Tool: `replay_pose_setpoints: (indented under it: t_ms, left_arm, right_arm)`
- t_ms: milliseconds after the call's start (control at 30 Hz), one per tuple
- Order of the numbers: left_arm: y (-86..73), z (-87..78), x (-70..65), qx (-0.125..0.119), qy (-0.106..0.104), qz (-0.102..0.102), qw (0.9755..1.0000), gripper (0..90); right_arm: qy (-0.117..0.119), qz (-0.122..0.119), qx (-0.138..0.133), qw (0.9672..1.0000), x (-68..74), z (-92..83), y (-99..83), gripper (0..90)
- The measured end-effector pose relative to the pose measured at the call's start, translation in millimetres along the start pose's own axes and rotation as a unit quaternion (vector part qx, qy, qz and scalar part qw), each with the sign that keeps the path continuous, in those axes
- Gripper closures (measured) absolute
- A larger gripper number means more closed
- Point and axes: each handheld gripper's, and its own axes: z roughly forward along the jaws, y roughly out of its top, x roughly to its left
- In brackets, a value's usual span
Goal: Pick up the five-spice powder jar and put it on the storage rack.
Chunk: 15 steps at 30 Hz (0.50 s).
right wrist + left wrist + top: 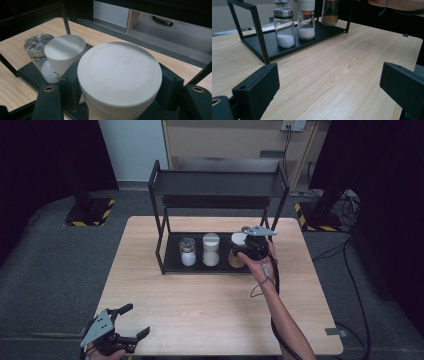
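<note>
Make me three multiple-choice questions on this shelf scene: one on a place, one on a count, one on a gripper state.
1. Where do the jars stand?
A. bottom shelf of the rack
B. top shelf
C. bare table

2. How many jars are on the rack?
A. two
B. three
C. five

3. The right hand-held gripper is
A. open over the table
B. shut on the brown-spice jar
C. lying on the floor

A: they stand on the rack's bottom shelf.
B: metal-capped jar, white-lidded jar, brown-spice jar.
B: the right hand-held gripper's jaws press its lid's sides.
</note>
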Motion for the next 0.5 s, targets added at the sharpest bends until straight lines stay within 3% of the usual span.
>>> replay_pose_setpoints:
  t_ms: [500]
  left_arm:
    - [-0.2,0.3,0.0,-0.001,-0.002,-0.001,1.0,1.6]
  right_arm:
    - [-0.004,0.01,0.007,0.9999,-2.9,21.1,-7.5,34.1]
